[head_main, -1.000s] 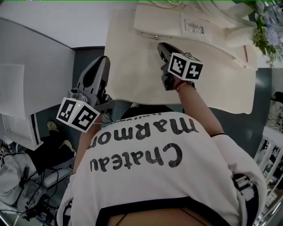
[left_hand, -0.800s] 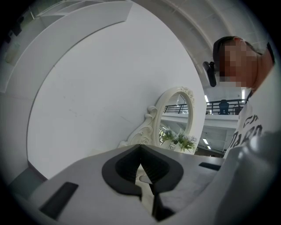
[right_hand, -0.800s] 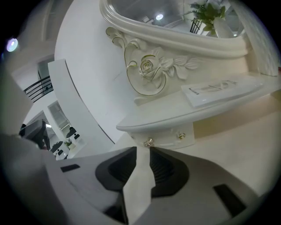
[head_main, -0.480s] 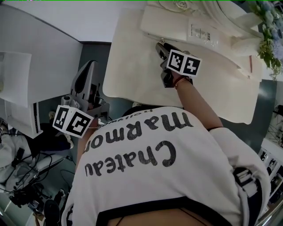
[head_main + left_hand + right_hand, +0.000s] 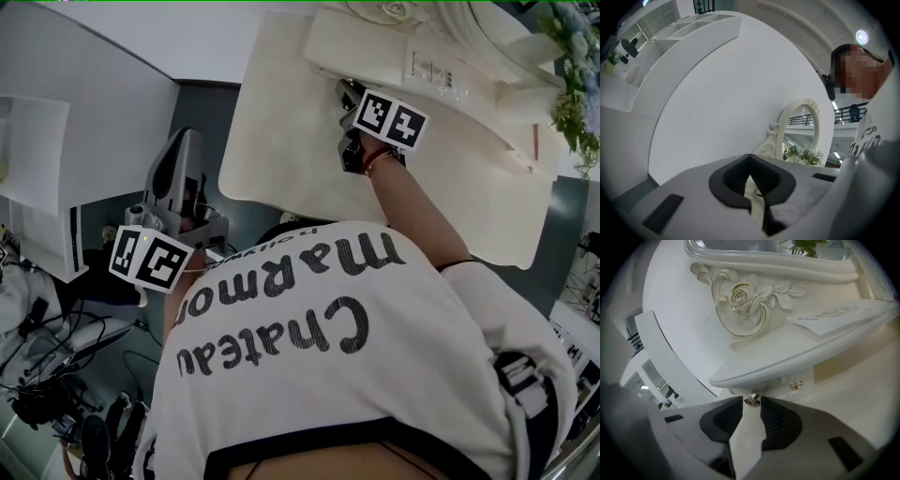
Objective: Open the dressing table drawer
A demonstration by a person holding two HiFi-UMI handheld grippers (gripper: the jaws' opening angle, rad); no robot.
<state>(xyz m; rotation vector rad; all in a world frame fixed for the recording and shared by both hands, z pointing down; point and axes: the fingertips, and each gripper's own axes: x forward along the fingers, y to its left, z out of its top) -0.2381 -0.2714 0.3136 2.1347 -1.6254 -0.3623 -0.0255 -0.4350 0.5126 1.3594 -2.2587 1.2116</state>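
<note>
The cream dressing table (image 5: pixel 281 141) carries a low drawer unit (image 5: pixel 375 47) under a carved shelf. In the right gripper view a small gold knob (image 5: pixel 751 401) on the drawer front (image 5: pixel 776 383) sits between the tips of my right gripper (image 5: pixel 751 399). Its jaws are closing, with a thin gap still showing on each side of the knob. A second gold knob (image 5: pixel 797 385) lies further right. From the head view, the right gripper (image 5: pixel 342 92) reaches up to the unit's front. My left gripper (image 5: pixel 180 141) hangs left of the table, shut and empty (image 5: pixel 750 157).
An ornate oval mirror (image 5: pixel 804 124) rises behind the table, with flowers (image 5: pixel 574 94) at the right. White curved walls (image 5: pixel 717 93) surround it. Cables and gear (image 5: pixel 56 412) lie on the floor at the lower left. The person's white shirt (image 5: pixel 356 356) fills the lower head view.
My right gripper has pushed forward to the drawer unit's front and opened its jaws. The left gripper has drifted left, away from the table's edge.
</note>
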